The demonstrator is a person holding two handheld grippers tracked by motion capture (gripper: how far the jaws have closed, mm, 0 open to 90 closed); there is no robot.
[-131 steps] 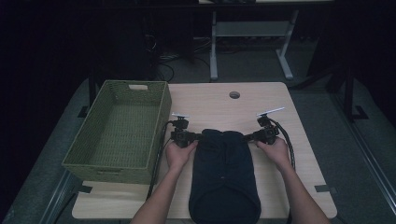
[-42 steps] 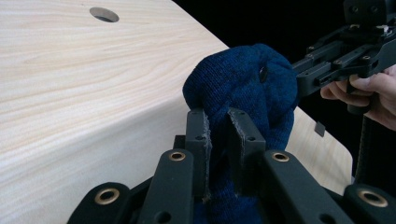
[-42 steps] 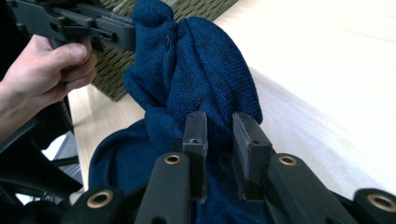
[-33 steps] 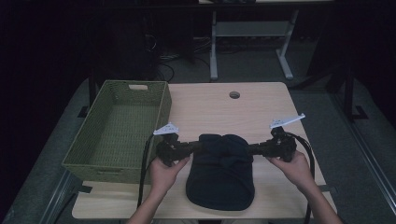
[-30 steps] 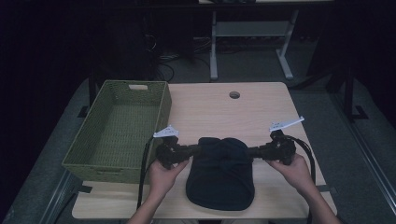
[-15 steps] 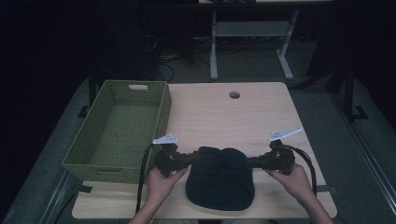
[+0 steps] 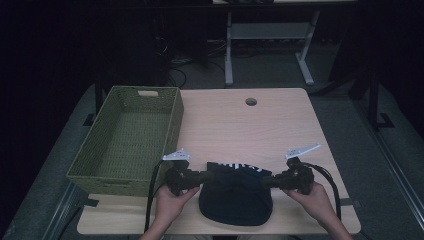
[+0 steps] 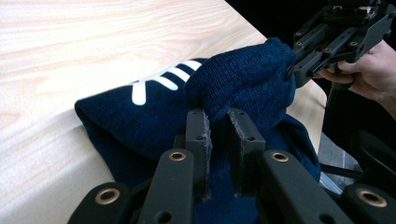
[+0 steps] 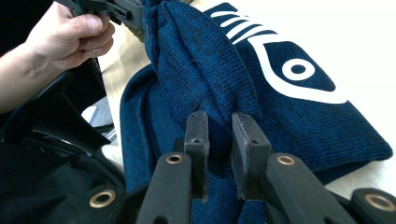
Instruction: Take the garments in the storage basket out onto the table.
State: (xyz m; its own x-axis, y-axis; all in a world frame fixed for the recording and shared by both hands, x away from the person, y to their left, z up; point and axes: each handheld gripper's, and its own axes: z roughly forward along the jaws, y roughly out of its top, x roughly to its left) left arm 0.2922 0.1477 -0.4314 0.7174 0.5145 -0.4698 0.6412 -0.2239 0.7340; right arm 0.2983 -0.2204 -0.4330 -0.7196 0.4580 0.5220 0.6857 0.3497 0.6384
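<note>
left gripper (image 8: 217, 135): clamped on a fold of the navy knit sweater (image 7: 235, 192) | right gripper (image 9: 219, 135): clamped on its opposite fold | sweater: laid on wooden table (image 7: 235, 125), beside green wicker basket (image 7: 125, 140)

Your high view is dim: the room beyond the table (image 7: 280, 125) sinks into black. Both gripper views are bright and sharp on the sweater (image 8: 243, 84); pale wood washes out toward glare.

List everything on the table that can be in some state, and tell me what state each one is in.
navy knit garment: partly folded, its top fold pinched at both sides
left gripper: shut on the garment
right gripper: shut on the garment
green woven basket: upright, nothing inside
</note>
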